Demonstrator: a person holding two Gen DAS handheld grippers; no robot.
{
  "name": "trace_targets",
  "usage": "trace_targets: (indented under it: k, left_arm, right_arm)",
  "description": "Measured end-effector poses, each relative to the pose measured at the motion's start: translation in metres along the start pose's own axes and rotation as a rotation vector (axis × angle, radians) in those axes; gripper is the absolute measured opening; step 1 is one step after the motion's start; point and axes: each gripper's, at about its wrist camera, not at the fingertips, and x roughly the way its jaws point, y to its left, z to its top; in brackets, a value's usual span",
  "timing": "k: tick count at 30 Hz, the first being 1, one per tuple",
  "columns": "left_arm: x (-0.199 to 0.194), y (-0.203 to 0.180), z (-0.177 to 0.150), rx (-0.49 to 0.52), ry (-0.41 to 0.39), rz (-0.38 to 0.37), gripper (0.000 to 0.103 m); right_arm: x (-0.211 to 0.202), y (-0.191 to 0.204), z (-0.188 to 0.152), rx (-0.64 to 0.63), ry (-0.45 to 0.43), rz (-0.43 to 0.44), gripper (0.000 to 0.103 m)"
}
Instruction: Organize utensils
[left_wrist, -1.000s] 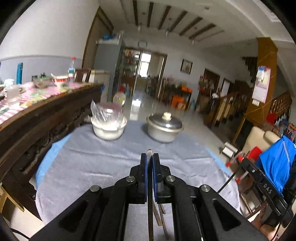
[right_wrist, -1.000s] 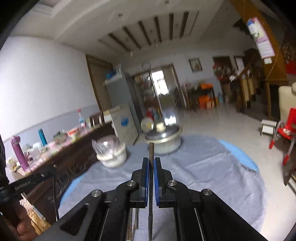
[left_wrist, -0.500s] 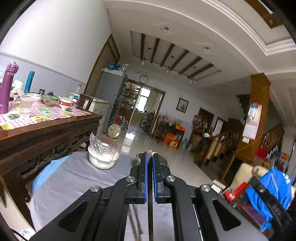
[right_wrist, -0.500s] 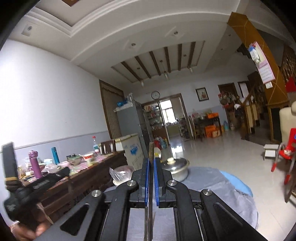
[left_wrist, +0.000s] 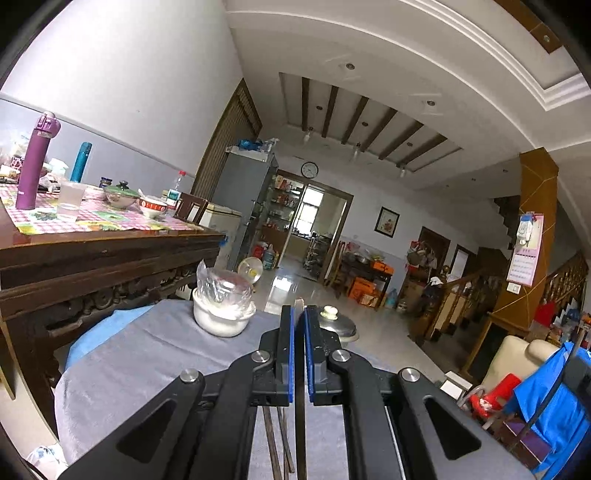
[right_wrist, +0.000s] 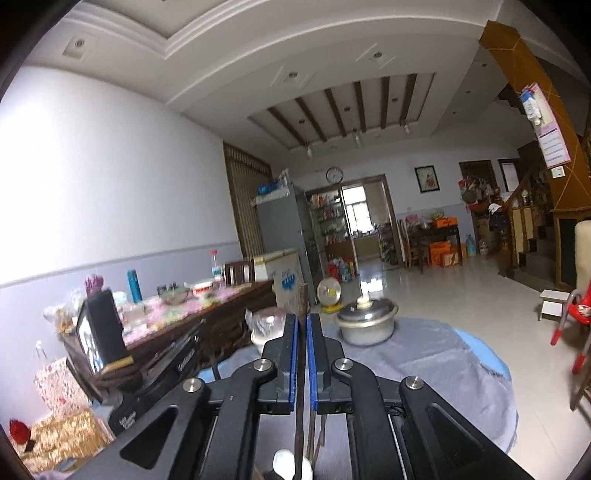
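Observation:
My left gripper (left_wrist: 299, 314) is shut on a thin chopstick (left_wrist: 300, 424) that runs between its blue pads, with the tip just past them. Two more chopsticks (left_wrist: 277, 443) lie on the grey tablecloth (left_wrist: 110, 369) under it. My right gripper (right_wrist: 303, 321) is shut on a dark chopstick (right_wrist: 303, 295) whose tip sticks out above the pads. Below it I see other sticks (right_wrist: 314, 435) and a white spoon (right_wrist: 286, 465). Both grippers point level over the round table. In the right wrist view, the left gripper's black body (right_wrist: 159, 376) shows at the lower left.
A white bowl covered with a plastic bag (left_wrist: 223, 317) and a lidded metal pot (right_wrist: 367, 321) stand at the table's far side. A dark wooden table (left_wrist: 92, 251) with bottles and bowls is close on the left. A red chair (right_wrist: 576, 314) stands to the right.
Both grippers have tipped up from looking down at the cloth to pointing level, each still holding its chopstick. The right one rose; the left swung toward the wooden table.

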Motion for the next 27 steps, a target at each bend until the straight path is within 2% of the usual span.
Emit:
trace_targets:
  k: [6, 10, 12, 14, 15, 16, 20, 22, 23, 24, 25, 26, 27]
  left_arm:
    - [0.0, -0.004, -0.012, 0.041, 0.029, -0.005, 0.005]
    - [0.001, -0.002, -0.017, 0.058, 0.076, -0.02, 0.005]
    - [-0.002, 0.001, -0.014, 0.077, 0.099, -0.033, 0.01]
    - [-0.01, 0.003, -0.005, 0.092, 0.097, -0.046, 0.02]
    - [-0.015, 0.003, 0.001, 0.093, 0.089, -0.051, 0.024]
    - [-0.022, 0.005, 0.009, 0.094, 0.072, -0.057, 0.032]
    - [-0.056, 0.014, 0.045, 0.098, -0.049, -0.039, 0.058]
    - [-0.065, 0.016, 0.053, 0.119, -0.064, -0.024, 0.068]
    - [-0.068, 0.017, 0.053, 0.134, -0.05, -0.016, 0.072]
    - [-0.069, 0.017, 0.052, 0.15, -0.026, 0.002, 0.074]
    - [-0.069, 0.017, 0.049, 0.168, 0.01, 0.019, 0.075]
    - [-0.069, 0.017, 0.045, 0.182, 0.044, 0.024, 0.075]
    - [-0.068, 0.018, 0.039, 0.201, 0.098, 0.03, 0.076]
  right_arm:
    - [0.013, -0.002, -0.026, -0.021, 0.105, -0.006, 0.005]
    - [0.018, -0.006, -0.036, -0.026, 0.182, 0.004, 0.006]
    - [0.017, -0.01, -0.036, -0.009, 0.206, 0.018, 0.006]
    - [0.008, -0.016, -0.029, 0.02, 0.18, 0.043, 0.006]
    - [0.001, -0.019, -0.024, 0.033, 0.149, 0.044, 0.006]
    - [-0.008, -0.023, -0.017, 0.049, 0.107, 0.045, 0.006]
    - [-0.036, -0.038, 0.003, 0.101, -0.015, 0.011, 0.01]
    - [-0.04, -0.043, 0.006, 0.112, -0.031, -0.018, 0.016]
    - [-0.04, -0.046, 0.005, 0.125, -0.027, -0.031, 0.024]
    - [-0.039, -0.05, 0.003, 0.144, -0.018, -0.043, 0.033]
    - [-0.038, -0.053, 0.002, 0.161, -0.009, -0.049, 0.038]
    - [-0.036, -0.056, 0.0, 0.18, 0.003, -0.053, 0.048]
    - [-0.036, -0.06, -0.003, 0.197, 0.016, -0.057, 0.052]
